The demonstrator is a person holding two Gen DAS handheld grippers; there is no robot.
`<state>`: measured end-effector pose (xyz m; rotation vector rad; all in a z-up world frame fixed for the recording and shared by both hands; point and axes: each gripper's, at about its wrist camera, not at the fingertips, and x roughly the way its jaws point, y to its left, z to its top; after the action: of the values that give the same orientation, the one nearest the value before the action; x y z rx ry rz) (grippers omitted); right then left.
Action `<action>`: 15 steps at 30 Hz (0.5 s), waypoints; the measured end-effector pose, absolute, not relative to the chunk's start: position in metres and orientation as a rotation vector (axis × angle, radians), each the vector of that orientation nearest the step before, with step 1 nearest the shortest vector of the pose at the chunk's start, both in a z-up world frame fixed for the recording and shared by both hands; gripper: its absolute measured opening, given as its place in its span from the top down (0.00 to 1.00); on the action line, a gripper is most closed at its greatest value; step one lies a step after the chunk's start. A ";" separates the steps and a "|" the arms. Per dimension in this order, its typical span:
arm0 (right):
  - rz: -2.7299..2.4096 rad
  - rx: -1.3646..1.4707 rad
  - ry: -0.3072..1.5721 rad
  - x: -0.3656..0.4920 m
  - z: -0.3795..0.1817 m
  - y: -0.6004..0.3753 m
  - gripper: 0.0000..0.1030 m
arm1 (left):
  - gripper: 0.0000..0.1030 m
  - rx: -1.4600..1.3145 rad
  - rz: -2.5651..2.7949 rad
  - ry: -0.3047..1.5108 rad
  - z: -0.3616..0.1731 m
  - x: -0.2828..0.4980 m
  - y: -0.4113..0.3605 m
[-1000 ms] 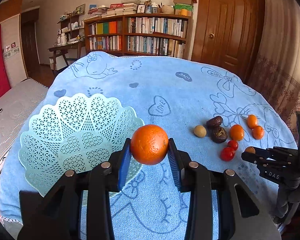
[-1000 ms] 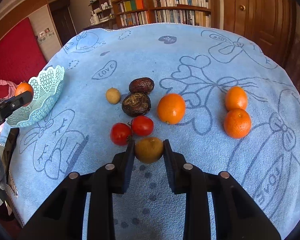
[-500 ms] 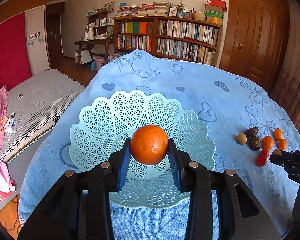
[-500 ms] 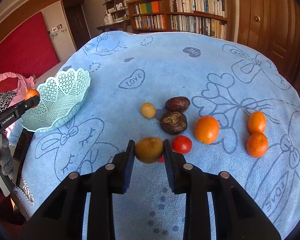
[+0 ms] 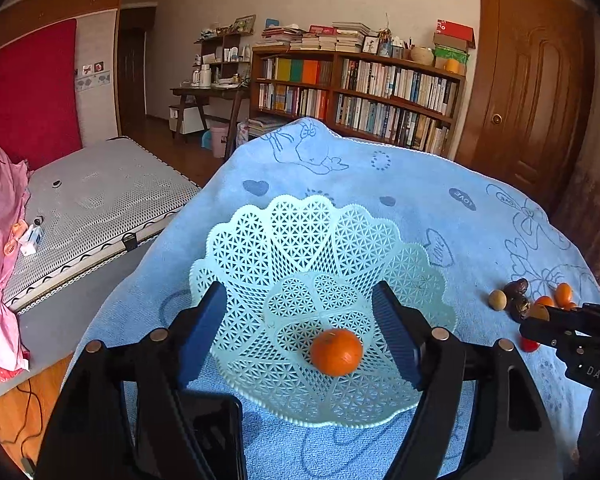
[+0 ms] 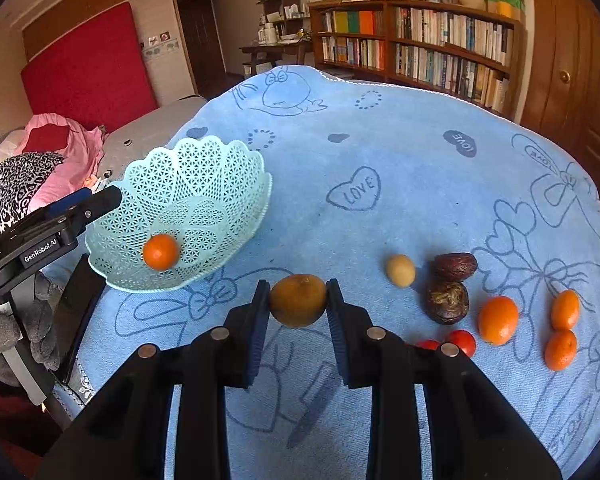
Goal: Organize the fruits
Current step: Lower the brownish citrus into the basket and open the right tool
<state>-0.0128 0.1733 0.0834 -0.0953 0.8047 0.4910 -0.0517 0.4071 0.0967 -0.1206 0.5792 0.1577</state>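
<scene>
Far left in the right wrist view: a grey-gloved hand (image 6: 4,340) grips the handle of the left gripper (image 5: 300,320), which sits tilted over the near rim of the mint lattice basket (image 5: 332,232), jaws wide apart w/ nothing between them. The orange (image 5: 336,352) lies in the basket bottom, a bit blurred, near the front wall, apart from both pads.

Moving right: the right gripper (image 6: 298,304) is held above the blue cloth (image 6: 380,128), pointing fwd just right of the basket, jaws clamped on a brownish-yellow fruit (image 6: 298,300), one pad on each side.

Further right on the cloth: small tan fruit (image 6: 400,271), two dark wrinkled fruits (image 6: 447,300) touching, two red tomatoes (image 6: 462,342) partly behind the right finger, then three oranges (image 6: 497,320), the far two touching.
</scene>
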 end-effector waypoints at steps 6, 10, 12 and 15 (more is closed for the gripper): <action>0.549 -0.118 0.791 -0.013 0.091 0.203 0.72 | 0.18 -0.093 0.192 0.529 0.106 -0.060 0.409; 0.580 -0.128 0.794 -0.010 0.091 0.224 0.72 | 0.11 -0.092 0.197 0.512 0.109 -0.064 0.410; 0.594 -0.127 0.802 -0.008 0.089 0.233 0.72 | 0.10 -0.095 0.206 0.504 0.110 -0.066 0.412; 0.619 -0.120 0.824 -0.004 0.085 0.246 0.72 | 0.09 -0.112 0.212 0.497 0.111 -0.069 0.417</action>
<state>-0.0042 0.2457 0.0851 -0.1200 0.8242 0.6189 -0.0688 0.4174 0.1107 -0.1118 0.4966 0.2119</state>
